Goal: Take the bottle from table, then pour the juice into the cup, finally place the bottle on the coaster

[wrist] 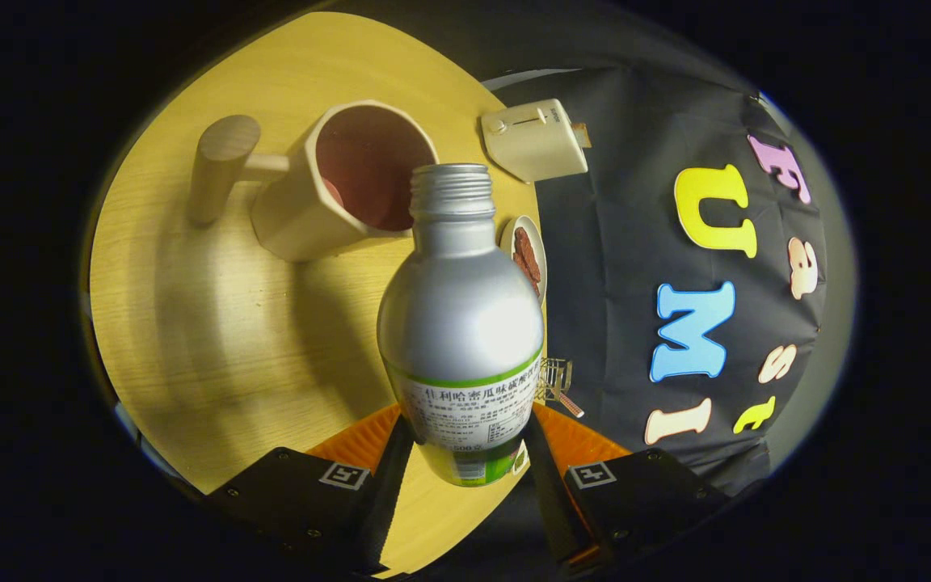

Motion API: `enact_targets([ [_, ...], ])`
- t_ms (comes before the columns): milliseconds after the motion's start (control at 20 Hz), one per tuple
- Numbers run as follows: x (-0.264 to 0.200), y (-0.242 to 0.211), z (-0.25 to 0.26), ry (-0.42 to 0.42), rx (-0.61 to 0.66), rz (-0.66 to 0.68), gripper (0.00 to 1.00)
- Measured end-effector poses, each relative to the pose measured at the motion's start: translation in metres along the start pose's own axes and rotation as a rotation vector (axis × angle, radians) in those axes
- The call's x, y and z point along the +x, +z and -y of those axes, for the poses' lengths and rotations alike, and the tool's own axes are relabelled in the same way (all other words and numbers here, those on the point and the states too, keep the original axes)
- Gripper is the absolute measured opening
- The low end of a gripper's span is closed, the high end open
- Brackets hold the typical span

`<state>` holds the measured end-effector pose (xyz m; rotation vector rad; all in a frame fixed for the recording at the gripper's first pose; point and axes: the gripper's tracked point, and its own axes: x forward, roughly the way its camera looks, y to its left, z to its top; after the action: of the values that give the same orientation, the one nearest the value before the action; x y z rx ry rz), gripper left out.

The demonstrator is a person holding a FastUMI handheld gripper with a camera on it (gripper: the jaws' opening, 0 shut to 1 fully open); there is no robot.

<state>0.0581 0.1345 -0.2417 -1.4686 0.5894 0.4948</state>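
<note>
- The bottle (461, 323) is silver metal with a threaded, uncapped neck and a green-edged white label low on its body; it sits between the two fingers, held off the worktop.
- The gripper (462, 453) has its fingers closed in on the bottle's labelled lower part, one pressing on each side, so the bottle is clamped between them.
- The bottle's open mouth points away from the fingers, toward the cup, and overlaps the cup's near rim in the gripper view; whether they touch cannot be told.
- The cup (344, 182) is a pale, faceted mug with a dark reddish inside, lying beyond the bottle on the worktop, its opening turned toward the camera.
- A thick wooden handle (221, 166) juts from the cup's side on a short stem, away from the bottle.
- The worktop (215, 323) is light wood with a rounded edge, and the cup and bottle throw soft shadows across it.
- Just beside the bottle's shoulder, at the worktop's edge, is a small white dish (527, 255) holding something brown.
- Beyond the dish stands a white toaster (534, 139), near the cup's rim but apart from it.
- A small wire rack (556, 378) shows just beside the bottle's label, against the dark cloth wall (627, 242) of the booth.
</note>
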Motion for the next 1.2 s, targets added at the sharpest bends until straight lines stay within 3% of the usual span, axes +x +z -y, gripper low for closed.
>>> enact_targets([
  [1200, -0.006, -0.012, 0.014, 0.027, -0.250, -0.205, 0.75],
])
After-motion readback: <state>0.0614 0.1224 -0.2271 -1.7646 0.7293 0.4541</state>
